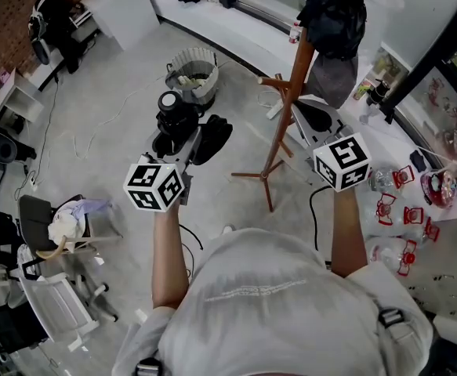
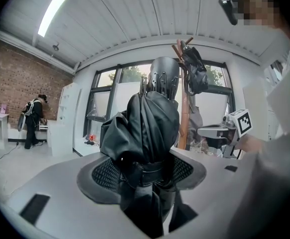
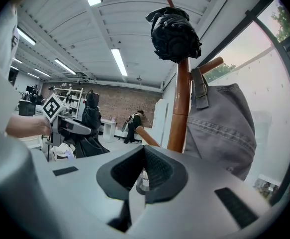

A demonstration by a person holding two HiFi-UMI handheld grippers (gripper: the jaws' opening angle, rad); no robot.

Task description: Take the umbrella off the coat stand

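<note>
Left gripper (image 2: 148, 172) around black umbrella (image 2: 152, 118)

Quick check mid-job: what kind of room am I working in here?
Most likely an open-plan workshop or lab-style office. There is a bare brick wall, a long ceiling strip light under a panelled ceiling, and a wheeled office chair on a plain pale floor.

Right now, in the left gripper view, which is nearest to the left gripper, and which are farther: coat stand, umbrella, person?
1. umbrella, between its jaws.
2. coat stand, behind, right of centre.
3. person, far left, across the room.
</note>
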